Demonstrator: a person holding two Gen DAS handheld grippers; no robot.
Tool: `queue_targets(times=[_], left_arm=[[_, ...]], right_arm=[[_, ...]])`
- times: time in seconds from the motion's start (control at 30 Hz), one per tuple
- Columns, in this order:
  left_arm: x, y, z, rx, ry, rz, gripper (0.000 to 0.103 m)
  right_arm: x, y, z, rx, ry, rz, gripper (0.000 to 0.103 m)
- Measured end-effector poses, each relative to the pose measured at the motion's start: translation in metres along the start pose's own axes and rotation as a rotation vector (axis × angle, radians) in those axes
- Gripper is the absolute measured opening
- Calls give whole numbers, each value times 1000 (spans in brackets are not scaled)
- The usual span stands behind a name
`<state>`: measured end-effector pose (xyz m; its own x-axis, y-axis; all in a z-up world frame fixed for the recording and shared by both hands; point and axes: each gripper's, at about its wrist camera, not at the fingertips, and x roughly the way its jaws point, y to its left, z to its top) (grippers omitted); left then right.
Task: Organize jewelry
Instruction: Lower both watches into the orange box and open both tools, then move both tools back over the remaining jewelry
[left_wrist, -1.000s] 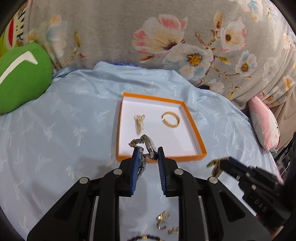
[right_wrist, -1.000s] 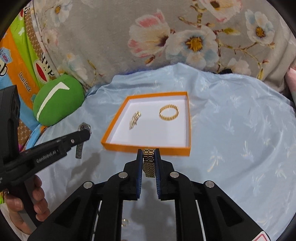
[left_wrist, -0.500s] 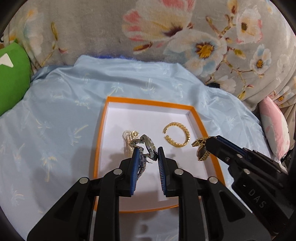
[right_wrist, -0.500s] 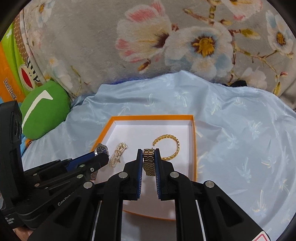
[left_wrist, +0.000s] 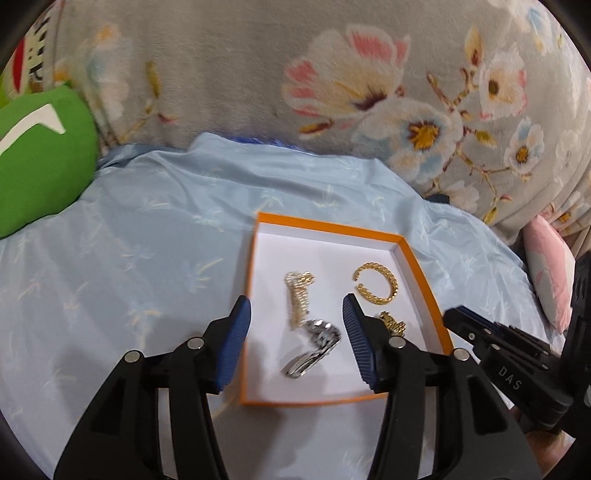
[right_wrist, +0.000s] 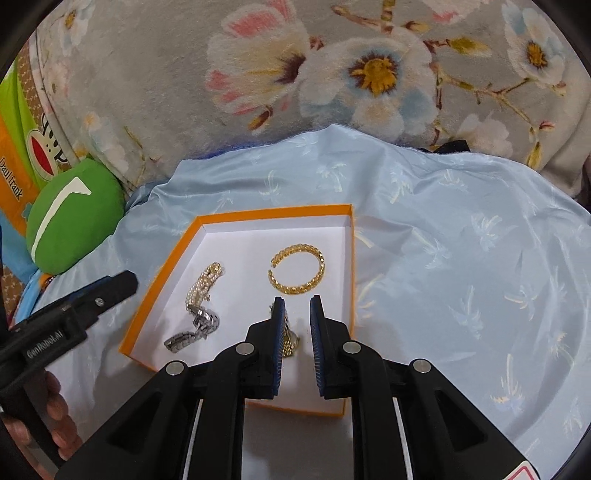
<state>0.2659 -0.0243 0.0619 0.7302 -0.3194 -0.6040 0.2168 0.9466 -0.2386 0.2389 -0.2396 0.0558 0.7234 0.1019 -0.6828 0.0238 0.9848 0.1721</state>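
"DAS" on the right gripper (left_wrist: 452, 317) lower right, "GenRobot.AI" on the left gripper (left_wrist: 295, 317) body, "Paul frank" bag (right_wrist: 16, 147) upper left, left jaws opening w/ silver watch (left_wrist: 312, 347) loose between them in the orange box (left_wrist: 255, 258), right jaws slightly apart, gold watch (right_wrist: 290, 341) beside one pad, can't tell if touching

Pale blue sheet (right_wrist: 461, 258) with a faint palm print, rumpled. Behind it a grey floral blanket (left_wrist: 258, 74). Green cushion (right_wrist: 74, 218) at left edge; pink pillow (left_wrist: 550, 273) at right.
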Motion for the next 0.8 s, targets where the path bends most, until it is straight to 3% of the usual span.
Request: queue_targets(times=[0.37, 0.8], left_arm=[[-47, 41, -62, -48, 77, 50, 50], [-92, 26, -118, -18, 143, 18, 50]], right_arm=[[-31, 5, -61, 11, 58, 6, 14], [-80, 47, -128, -56, 146, 87, 24]])
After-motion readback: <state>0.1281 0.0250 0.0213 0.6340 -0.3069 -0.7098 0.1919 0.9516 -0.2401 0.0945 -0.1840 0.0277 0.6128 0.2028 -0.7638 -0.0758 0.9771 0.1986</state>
